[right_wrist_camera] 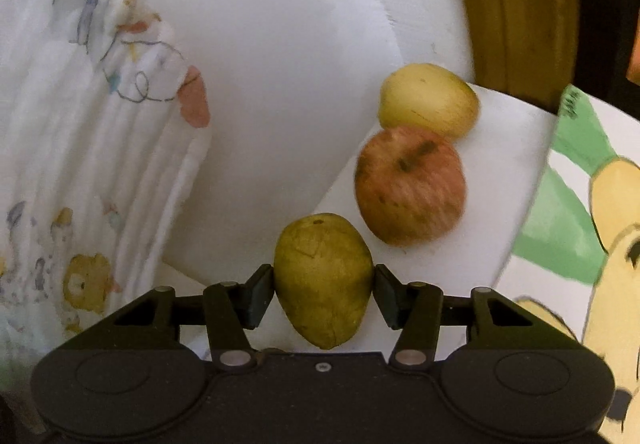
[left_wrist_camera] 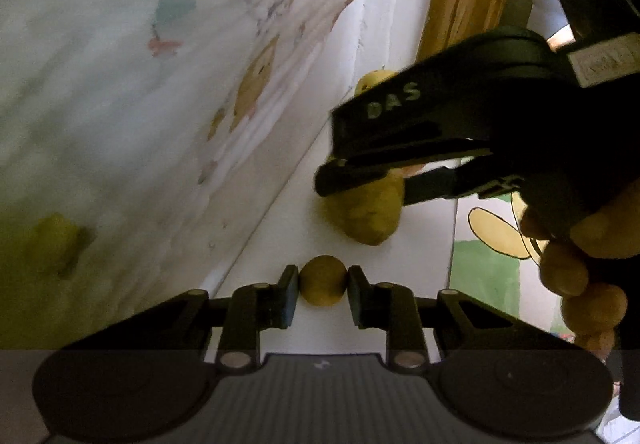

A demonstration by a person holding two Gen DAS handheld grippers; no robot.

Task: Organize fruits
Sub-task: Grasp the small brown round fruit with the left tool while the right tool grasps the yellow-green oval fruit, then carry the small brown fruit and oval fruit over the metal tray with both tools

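Note:
In the left wrist view my left gripper (left_wrist_camera: pixel 323 279) is shut on a small round yellow-green fruit (left_wrist_camera: pixel 322 286), held just above a white ledge (left_wrist_camera: pixel 280 244). My right gripper (right_wrist_camera: pixel 324 278) is shut on a green pear-shaped fruit (right_wrist_camera: pixel 324 284). That same fruit (left_wrist_camera: pixel 368 216) shows in the left wrist view under the right gripper's black housing (left_wrist_camera: pixel 460 112), low over the ledge. Beyond it on the white ledge (right_wrist_camera: pixel 500 172) lie a red apple (right_wrist_camera: pixel 410 186) and a yellow apple (right_wrist_camera: pixel 428 100), touching each other. The yellow apple (left_wrist_camera: pixel 374 80) is partly hidden in the left wrist view.
A white cloth with cartoon prints (right_wrist_camera: pixel 80 164) hangs at the left, against a white wall (right_wrist_camera: pixel 260 44). A painted picture with a yellow figure on green (right_wrist_camera: pixel 580 224) lies at the right. A person's hand (left_wrist_camera: pixel 580 268) grips the right tool. A wooden frame (right_wrist_camera: pixel 512 4) stands behind.

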